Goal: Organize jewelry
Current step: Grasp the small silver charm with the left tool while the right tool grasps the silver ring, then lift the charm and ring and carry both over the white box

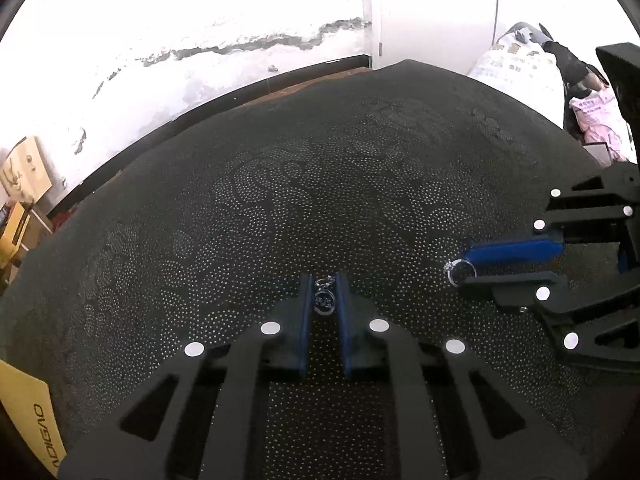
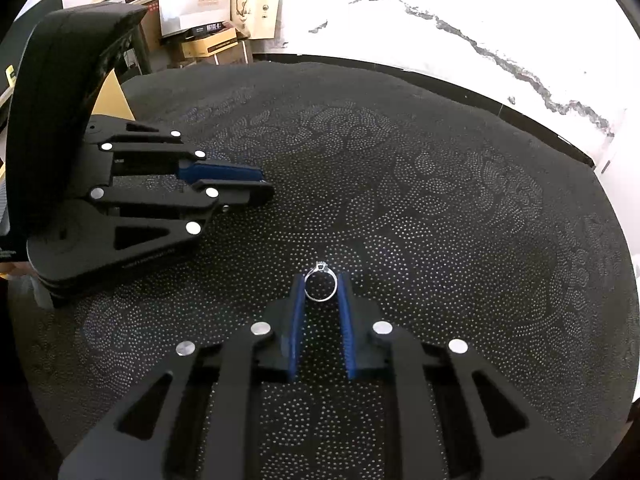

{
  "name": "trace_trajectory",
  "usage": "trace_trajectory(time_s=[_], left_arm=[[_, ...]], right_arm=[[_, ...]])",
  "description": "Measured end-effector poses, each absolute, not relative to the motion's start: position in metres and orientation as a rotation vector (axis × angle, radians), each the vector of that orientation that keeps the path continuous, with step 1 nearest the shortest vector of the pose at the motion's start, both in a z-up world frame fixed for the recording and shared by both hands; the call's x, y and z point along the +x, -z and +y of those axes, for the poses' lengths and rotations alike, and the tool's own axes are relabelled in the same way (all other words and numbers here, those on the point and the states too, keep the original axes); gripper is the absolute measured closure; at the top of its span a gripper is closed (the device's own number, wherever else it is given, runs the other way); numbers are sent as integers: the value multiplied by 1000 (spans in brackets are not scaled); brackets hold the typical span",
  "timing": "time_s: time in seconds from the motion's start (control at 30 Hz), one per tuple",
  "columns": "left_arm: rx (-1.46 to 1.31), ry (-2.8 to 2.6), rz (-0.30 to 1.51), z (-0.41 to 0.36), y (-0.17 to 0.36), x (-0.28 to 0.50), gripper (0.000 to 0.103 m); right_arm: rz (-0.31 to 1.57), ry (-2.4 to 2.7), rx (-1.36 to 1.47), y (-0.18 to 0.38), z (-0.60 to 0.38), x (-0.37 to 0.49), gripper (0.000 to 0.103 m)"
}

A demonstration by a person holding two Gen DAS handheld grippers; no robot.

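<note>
My left gripper point(image 1: 323, 284) is shut on a small silver ring with a charm point(image 1: 323, 298), held between its blue pads just above the black dotted cloth point(image 1: 280, 184). My right gripper point(image 2: 321, 280) is shut on a silver ring with a stone point(image 2: 320, 285), the stone pointing forward. In the left wrist view the right gripper point(image 1: 464, 270) shows at the right with that ring point(image 1: 460, 270) at its tips. In the right wrist view the left gripper point(image 2: 264, 186) shows at the left, its tips closed; its ring is hidden there.
The black dotted cloth point(image 2: 440, 200) covers the table. A white cracked wall point(image 1: 200, 40) lies behind. Cardboard boxes point(image 2: 224, 16) and bags point(image 1: 520, 64) stand beyond the table edges. A yellow box point(image 1: 28, 412) lies at the near left.
</note>
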State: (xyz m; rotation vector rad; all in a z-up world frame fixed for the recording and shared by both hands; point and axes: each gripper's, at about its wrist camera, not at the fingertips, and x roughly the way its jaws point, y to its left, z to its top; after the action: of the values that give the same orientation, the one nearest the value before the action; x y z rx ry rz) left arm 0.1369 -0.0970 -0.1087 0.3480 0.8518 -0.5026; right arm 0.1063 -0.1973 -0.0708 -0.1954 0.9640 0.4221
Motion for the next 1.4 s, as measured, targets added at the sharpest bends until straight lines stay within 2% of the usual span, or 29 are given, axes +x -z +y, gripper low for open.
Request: trace_trajectory(time_s=[0.2, 0.27, 0.67, 0.73, 0.77, 0.8, 0.9, 0.93, 0.97, 1.03, 1.13, 1.17, 1.2, 1.4], left_arm=[[347, 495, 859, -98, 107, 136, 92], [348, 490, 859, -98, 106, 136, 92], [330, 492, 856, -96, 97, 134, 92], [325, 492, 863, -95, 99, 135, 92], [324, 491, 870, -95, 100, 135, 92], [326, 489, 873, -95, 102, 136, 92], [330, 491, 880, -95, 104, 136, 92], [329, 492, 879, -95, 104, 137, 92], [329, 492, 879, -96, 104, 137, 92], [326, 491, 874, -95, 105, 137, 92], [333, 487, 869, -97, 105, 136, 92], [331, 487, 869, -96, 106, 136, 92], [327, 486, 871, -95, 105, 137, 92], [325, 485, 874, -93, 105, 135, 92]], right_arm=[[955, -413, -198, 70, -197, 102, 86], [949, -399, -197, 67, -197, 102, 102], [925, -385, -173, 62, -201, 94, 100], [936, -389, -167, 63, -203, 95, 63], [928, -404, -153, 64, -204, 94, 26], [911, -398, -159, 63, -204, 91, 21], [918, -397, -185, 67, -202, 93, 22], [937, -389, -193, 71, -201, 95, 26], [956, -387, -198, 75, -201, 98, 35], [938, -387, -209, 75, -199, 97, 36], [942, -432, -222, 73, -191, 95, 59], [946, -452, -229, 72, -186, 93, 80], [950, -446, -237, 72, -183, 94, 84], [960, -438, -221, 70, -183, 98, 84]])
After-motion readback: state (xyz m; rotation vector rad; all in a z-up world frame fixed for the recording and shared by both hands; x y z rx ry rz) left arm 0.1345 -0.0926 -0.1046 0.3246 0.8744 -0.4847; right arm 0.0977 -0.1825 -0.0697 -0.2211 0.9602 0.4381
